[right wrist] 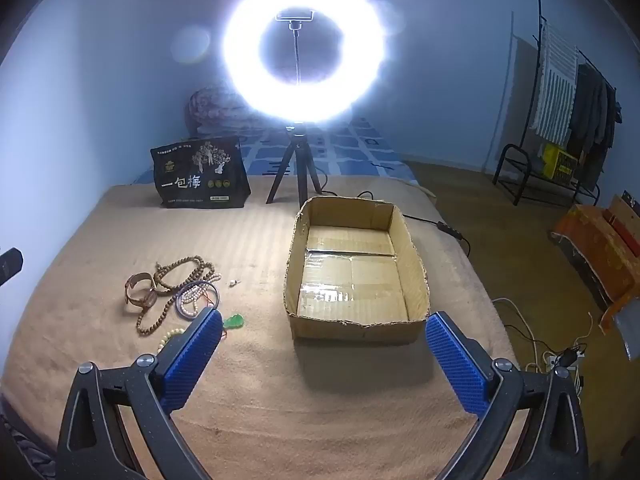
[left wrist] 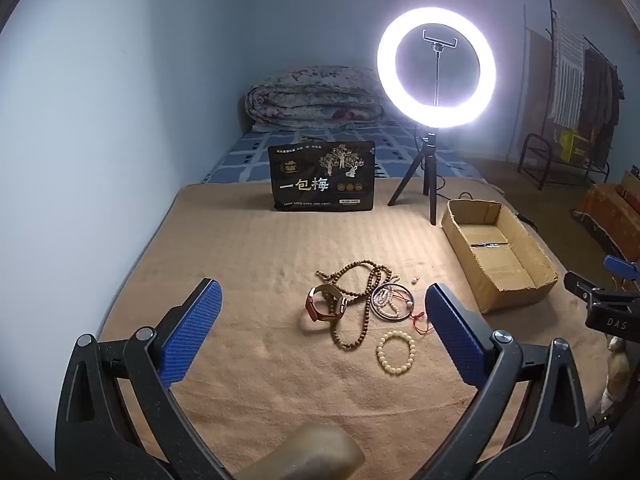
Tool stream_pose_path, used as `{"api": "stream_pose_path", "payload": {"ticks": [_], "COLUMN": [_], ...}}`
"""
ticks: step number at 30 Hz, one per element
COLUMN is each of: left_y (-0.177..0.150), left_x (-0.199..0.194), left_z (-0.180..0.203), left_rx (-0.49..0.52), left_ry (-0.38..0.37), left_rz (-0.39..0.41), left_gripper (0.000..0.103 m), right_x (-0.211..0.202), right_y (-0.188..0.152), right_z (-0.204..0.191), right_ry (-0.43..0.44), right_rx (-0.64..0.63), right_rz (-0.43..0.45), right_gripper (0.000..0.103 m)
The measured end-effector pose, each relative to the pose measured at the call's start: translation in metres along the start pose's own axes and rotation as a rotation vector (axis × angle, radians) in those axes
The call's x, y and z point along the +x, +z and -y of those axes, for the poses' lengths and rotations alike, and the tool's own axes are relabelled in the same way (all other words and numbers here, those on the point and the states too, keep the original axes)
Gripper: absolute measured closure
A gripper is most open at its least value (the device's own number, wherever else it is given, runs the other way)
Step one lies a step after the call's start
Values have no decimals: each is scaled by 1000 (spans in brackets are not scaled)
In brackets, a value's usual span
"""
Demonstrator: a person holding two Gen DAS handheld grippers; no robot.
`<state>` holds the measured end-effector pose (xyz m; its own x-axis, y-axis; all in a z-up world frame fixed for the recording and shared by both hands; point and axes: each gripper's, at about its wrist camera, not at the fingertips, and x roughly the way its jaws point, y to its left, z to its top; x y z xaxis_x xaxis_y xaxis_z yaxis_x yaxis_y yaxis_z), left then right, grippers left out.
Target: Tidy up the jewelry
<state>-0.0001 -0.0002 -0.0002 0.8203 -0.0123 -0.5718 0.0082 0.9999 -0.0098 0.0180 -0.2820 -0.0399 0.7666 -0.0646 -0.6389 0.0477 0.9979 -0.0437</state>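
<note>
Jewelry pile (left wrist: 360,304) on tan blanket (left wrist: 240,248), bead strand lengthwise toward camera; left hand-held gripper (left wrist: 324,332) and right hand-held gripper (right wrist: 324,356) both wide open, empty.

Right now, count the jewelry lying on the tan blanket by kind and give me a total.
Long brown bead strand: 1
Watch with a brown strap: 1
Cream bead bracelet: 1
Thin metal bangles with a white bead strand inside them: 1 cluster, exact count unclear
Green pendant on a red cord: 1
Small pale loose piece: 1
Total: 6 groups, all outside the cardboard box.
</note>
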Motion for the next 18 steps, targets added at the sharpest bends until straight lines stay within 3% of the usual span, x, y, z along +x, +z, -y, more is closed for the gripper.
{"api": "stream_pose_path", "payload": {"ticks": [4,6,18], "left_y": [0,-1,5], "left_x": [0,-6,-7], "left_z": [1,3,3], "left_rx": [24,22,22], "left_ry": [-1,15,17], "left_rz": [-1,34,29], "left_gripper": [0,0,0], "right_x": [1,1,1], "right_y": [0,0,-2], "right_z": [2,5,-1], "right_ry": [5,7,-8], "right_rx": [6,11,-11], "right_rz": [-1,-1,4], "right_gripper": [0,0,0]}}
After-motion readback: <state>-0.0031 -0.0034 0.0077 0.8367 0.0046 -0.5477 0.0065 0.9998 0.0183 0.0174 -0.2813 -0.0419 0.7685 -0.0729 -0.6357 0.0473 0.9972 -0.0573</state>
